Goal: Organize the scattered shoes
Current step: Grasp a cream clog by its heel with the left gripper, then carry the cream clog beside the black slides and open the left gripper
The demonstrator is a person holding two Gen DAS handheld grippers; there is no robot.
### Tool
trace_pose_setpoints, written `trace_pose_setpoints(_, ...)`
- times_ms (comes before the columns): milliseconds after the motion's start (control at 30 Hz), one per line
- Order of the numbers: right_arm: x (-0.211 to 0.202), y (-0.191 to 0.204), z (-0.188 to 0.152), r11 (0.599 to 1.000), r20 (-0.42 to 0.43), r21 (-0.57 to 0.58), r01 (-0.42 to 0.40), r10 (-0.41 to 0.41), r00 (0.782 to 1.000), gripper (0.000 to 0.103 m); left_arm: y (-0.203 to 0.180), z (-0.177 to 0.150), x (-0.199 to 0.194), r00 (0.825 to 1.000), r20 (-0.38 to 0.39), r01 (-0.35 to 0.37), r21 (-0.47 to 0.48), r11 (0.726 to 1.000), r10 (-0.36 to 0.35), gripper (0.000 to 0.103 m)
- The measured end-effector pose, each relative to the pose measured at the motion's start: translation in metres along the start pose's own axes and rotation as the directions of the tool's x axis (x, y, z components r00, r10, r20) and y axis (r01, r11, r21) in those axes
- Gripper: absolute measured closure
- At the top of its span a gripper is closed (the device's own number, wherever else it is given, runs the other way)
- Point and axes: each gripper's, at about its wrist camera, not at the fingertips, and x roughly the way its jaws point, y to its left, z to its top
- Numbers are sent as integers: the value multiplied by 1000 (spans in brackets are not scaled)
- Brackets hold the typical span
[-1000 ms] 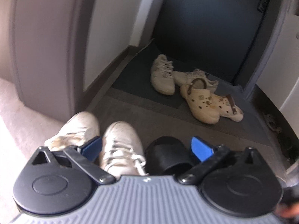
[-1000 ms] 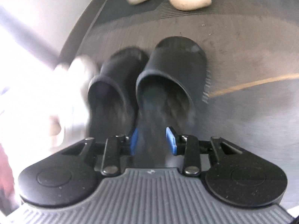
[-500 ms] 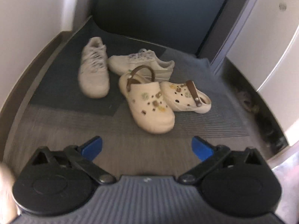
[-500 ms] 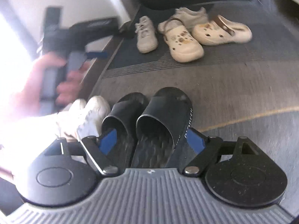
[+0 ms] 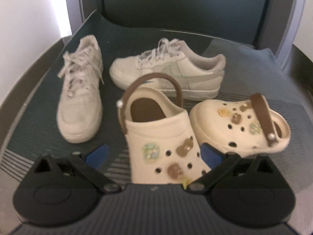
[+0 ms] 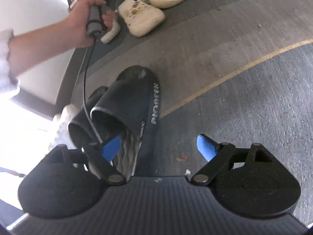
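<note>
We see the left hand-held gripper [image 5: 153,154], fingers spread and empty, straddling the toe of the near cream clog [image 5: 164,137] at lower centre, its long axis running up the frame, while the right hand-held gripper [image 6: 159,148] hangs spread beside the black slides [image 6: 127,113].

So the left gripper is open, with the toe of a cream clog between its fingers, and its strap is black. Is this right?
Not quite: the strap is brown, not black, as the left wrist view shows. The left gripper is open, with the cream clog toe between its fingers.
</note>
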Motion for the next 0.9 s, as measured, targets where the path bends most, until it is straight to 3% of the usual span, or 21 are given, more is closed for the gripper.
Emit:
trace_pose_setpoints(233,17,-24,19,999,8,53,7,-7,1000,15,-18,-4,34,998,-15,-55,3,998,55,6)
trace_pose_setpoints(500,-2,-25,15,998,34,41,41,-43,999,15,-29,-5,22,994,-15,-108,9,994,109,18)
trace_pose_setpoints(567,-12,-23,11,998,51,38,51,-53,997,16,-30,-8,11,995,-21,-101,10,995,101,24)
trace_pose_setpoints(900,-50,-8,-14,996,99,37,80,-83,992,15,-38,-53,-57,994,-106,20,-11,1000,-21,31)
